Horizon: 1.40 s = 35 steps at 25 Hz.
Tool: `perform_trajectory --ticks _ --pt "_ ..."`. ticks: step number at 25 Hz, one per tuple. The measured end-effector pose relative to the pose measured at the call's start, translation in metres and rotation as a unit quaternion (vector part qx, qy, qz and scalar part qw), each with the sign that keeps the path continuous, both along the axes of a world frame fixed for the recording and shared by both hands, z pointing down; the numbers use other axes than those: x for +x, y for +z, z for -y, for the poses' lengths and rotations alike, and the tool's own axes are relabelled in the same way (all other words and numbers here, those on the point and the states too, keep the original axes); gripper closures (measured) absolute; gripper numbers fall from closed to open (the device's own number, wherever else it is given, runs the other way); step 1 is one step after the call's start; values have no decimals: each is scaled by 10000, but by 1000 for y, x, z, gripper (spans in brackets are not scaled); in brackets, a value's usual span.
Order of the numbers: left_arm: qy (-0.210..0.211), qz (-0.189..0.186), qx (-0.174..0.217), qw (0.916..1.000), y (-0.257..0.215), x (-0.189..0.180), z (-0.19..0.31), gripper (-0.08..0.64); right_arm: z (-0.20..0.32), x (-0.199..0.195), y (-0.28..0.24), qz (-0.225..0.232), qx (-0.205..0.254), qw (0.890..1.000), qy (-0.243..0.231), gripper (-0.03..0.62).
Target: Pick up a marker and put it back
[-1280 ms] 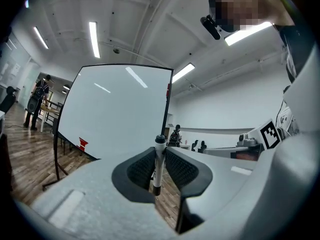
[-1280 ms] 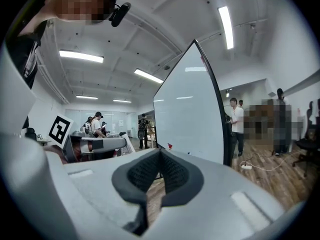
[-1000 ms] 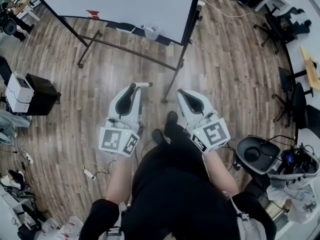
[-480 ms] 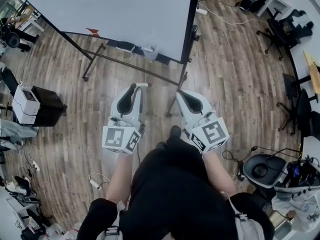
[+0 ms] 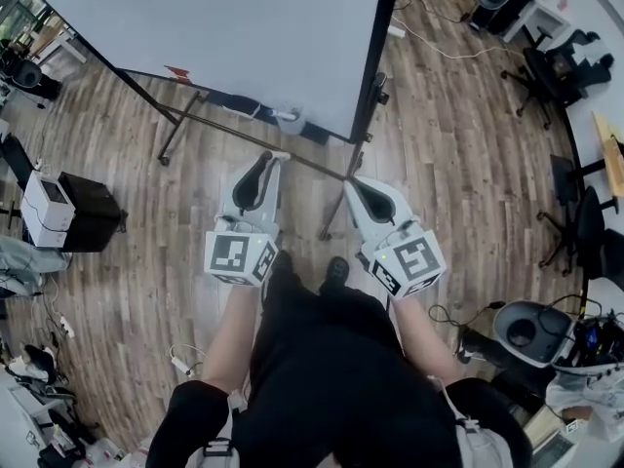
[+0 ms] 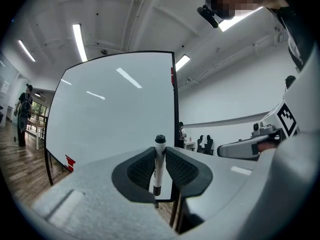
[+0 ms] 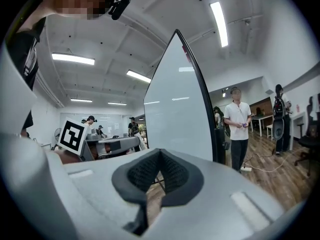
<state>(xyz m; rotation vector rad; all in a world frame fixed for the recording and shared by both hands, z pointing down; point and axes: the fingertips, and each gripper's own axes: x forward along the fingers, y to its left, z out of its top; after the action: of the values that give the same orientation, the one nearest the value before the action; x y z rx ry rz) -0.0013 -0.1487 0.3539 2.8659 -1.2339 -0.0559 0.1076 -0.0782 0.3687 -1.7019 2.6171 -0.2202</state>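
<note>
We see the left tool (image 5: pixel 263 161) (image 6: pixel 159 154) clamped on the marker (image 6: pixel 158 166), with the ribbed pads pressing the barrel from both sides. In the left gripper view the marker's long axis runs straight up and down. Its black cap end points up, clear above the pads, and its dark lower end sits just below them. The barrel is white. Small print runs along it, too small for us to read. In the head view only a short white end of the marker (image 5: pixel 280 154) shows, at the tool's tip.

The right tool (image 5: pixel 354 185) (image 7: pixel 159 154) has its jaws closed together at the tips, and nothing sits between them.

Both tools are just in front of the whiteboard (image 5: pixel 224 37) (image 6: pixel 115 114) (image 7: pixel 175 109), near its right edge and over the wooden floor (image 5: pixel 439 135). The held marker faces the board's face and is not touching it. The right tool looks along the board's right edge.

Each tool's cube (image 5: pixel 237 256) carries black-and-white square codes but no words. A small red mark (image 5: pixel 178 71) (image 6: pixel 70 161) sits at the whiteboard's lower left, and we cannot read any text on it. A person (image 7: pixel 237 129) stands to the right of the whiteboard in the right gripper view.
</note>
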Motion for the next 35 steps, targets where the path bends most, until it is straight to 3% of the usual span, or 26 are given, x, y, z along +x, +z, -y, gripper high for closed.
perform_trajectory --ticks 8,20,27,35 --pt "433 81 30 9990 10 1 72 485 45 -2 5 -29 -78 9984 565 592" --pt "1352 663 229 9883 59 20 180 485 91 -32 16 -173 -270 9894 1420 592" --pt "1822 1258 72 9752 120 34 203 485 98 -40 25 -76 -336 9810 1907 592" --pt "2055 1554 -175 9661 157 44 206 483 98 -35 33 6 -437 9739 2226 592"
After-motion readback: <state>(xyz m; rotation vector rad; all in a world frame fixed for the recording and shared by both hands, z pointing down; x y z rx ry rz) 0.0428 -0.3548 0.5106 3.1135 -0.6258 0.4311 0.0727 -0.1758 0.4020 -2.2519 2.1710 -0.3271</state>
